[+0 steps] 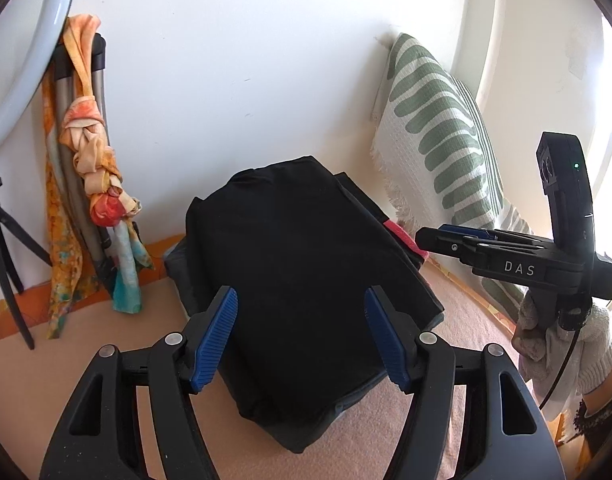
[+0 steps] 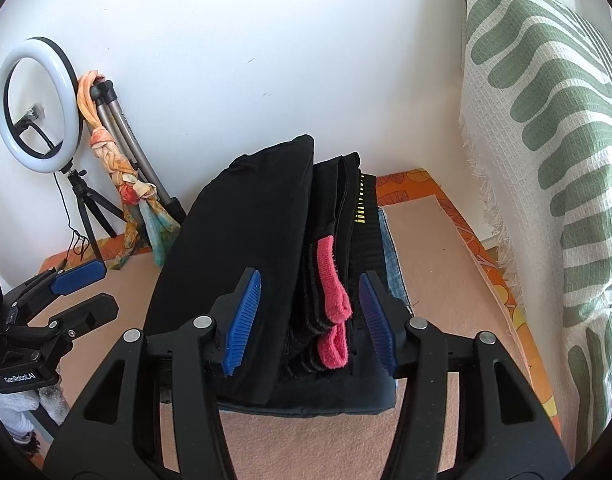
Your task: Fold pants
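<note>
Black left gripper (image 1: 301,336), blue ribbed pads, silver screws (white knit glove (image 1: 577,352))

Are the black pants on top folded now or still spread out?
Folded. The black pants lie as a compact rectangle atop the stack of folded clothes, no legs trailing.

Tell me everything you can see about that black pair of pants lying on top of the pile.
The black pants are folded into a compact, smooth rectangle of soft matte fabric. They lie flat as the top layer of a stack of folded clothes on a beige mat near the white wall. Under them show dark layers, a pink piece and denim. Both hand-held grippers, left and right, stand open with nothing gripped.
</note>
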